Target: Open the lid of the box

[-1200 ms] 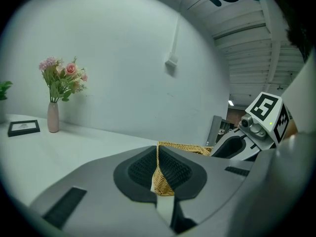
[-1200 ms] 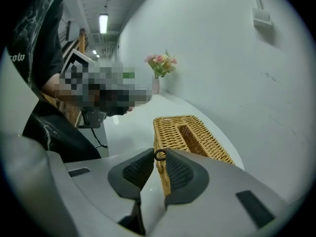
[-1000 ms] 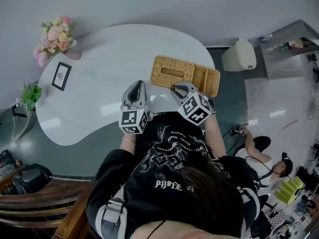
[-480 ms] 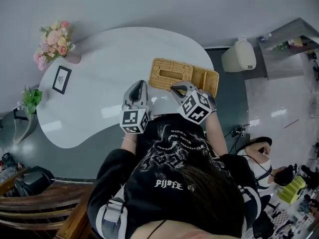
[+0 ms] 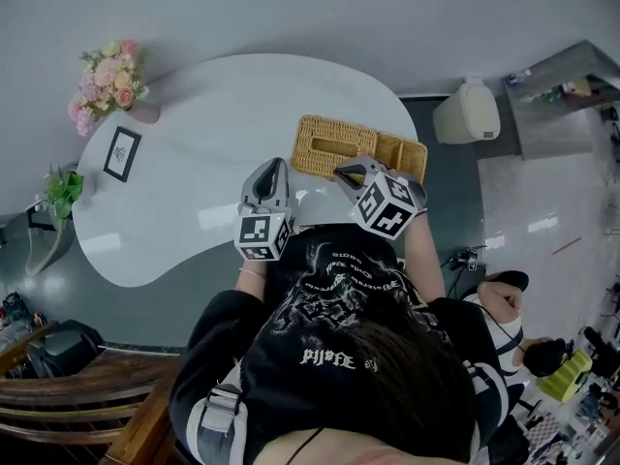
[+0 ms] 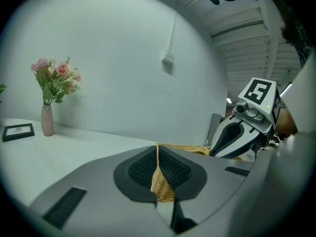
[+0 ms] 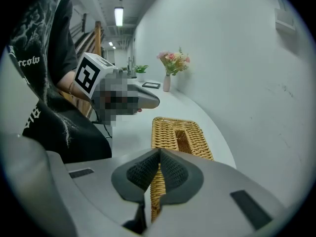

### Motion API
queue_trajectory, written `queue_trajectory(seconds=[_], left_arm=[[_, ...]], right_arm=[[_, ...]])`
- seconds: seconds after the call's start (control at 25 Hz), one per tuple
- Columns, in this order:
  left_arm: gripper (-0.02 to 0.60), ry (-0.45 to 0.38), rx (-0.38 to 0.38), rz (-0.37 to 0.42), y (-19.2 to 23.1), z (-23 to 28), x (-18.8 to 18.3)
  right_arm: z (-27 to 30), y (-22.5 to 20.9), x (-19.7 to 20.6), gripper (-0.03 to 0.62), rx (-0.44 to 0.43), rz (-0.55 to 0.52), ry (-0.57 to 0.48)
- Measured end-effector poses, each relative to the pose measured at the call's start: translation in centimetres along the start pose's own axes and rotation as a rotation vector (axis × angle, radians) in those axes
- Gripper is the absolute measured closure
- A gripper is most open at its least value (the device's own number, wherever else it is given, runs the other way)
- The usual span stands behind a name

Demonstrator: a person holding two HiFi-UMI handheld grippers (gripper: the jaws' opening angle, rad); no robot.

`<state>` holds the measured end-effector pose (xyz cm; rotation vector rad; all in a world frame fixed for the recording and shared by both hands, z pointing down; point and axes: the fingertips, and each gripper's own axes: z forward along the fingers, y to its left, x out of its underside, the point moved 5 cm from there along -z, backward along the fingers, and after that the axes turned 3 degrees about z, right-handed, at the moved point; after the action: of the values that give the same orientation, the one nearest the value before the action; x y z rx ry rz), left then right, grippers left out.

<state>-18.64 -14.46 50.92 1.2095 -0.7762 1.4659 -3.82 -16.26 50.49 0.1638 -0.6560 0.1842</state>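
Note:
A woven wicker box [image 5: 358, 148] with a slot in its lid lies on the white table [image 5: 194, 134]. My right gripper [image 5: 340, 170] points down at the box's near edge. Its jaws have just been closing and the pads now meet at the tips. In the right gripper view [image 7: 159, 150] only wicker [image 7: 177, 132] shows through the gap behind the tips, and I see nothing pinched. My left gripper [image 5: 274, 164] hovers over the table just left of the box, shut and empty [image 6: 158, 147]. The box [image 6: 195, 149] and the right gripper [image 6: 213, 152] lie ahead of it.
A vase of pink flowers [image 5: 105, 80], a small picture frame [image 5: 120, 149] and a green plant [image 5: 60, 187] stand at the table's left end. A white bin [image 5: 467, 110] stands on the floor beyond the box. A person crouches at the lower right [image 5: 504, 303].
The right gripper's marker cube has rolled slightly while the gripper stays at the box's near edge. The left gripper has kept still. The person on the floor has shifted.

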Motion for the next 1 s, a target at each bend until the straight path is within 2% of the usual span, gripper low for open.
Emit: queue_trajectory(seconds=[0.44, 1.0], left_arm=[[0.555, 0.005, -0.011, -0.002, 0.2, 0.5, 0.0], [0.555, 0.019, -0.043, -0.004, 0.3, 0.9, 0.0]], right_arm=[[-1.3, -0.9, -1.0, 0.560, -0.077, -0.070, 0.011], [-3.9, -3.5, -3.1, 0.560, -0.077, -0.154, -0.013]])
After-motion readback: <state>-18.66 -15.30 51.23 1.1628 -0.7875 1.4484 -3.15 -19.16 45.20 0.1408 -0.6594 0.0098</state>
